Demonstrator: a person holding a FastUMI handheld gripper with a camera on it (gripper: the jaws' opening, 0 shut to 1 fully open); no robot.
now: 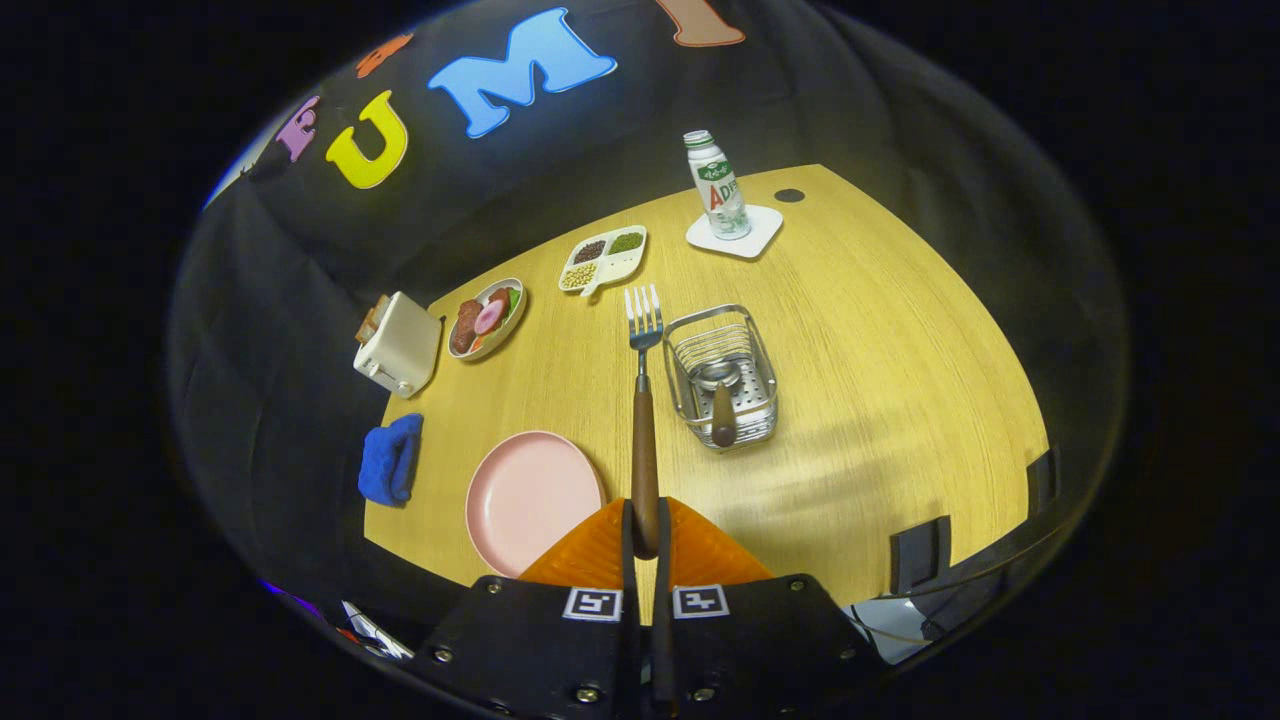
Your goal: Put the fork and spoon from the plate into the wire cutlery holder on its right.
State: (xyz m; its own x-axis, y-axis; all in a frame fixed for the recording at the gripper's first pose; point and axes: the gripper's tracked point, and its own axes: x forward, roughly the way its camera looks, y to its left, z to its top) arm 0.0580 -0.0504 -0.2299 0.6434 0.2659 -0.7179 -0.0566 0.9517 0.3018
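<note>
A: What does your claw (645, 535) hold?
B: It is clamped on the fork (644, 400) by its wooden handle; the fingers hide the handle's end, tines pointing ahead.
A: What surrounds you?
B: The pink plate (525, 495) lies bare, left of your fingers. The spoon (721, 400) stands in the wire holder (722, 375) just right of the fork, its bowl hard to make out. Beyond: bottle (717, 185), snack tray (603, 260), toaster (398, 345).

- The bottle (717, 185) stands on a white coaster (735, 232) well beyond the fingers, past the wire cutlery holder (722, 375); its label carries large red letters and green print, too small to make out.
- Two square coded markers (646, 603) sit on the gripper (646, 530) body, just behind the fingers clamping the fork (644, 400).
</note>
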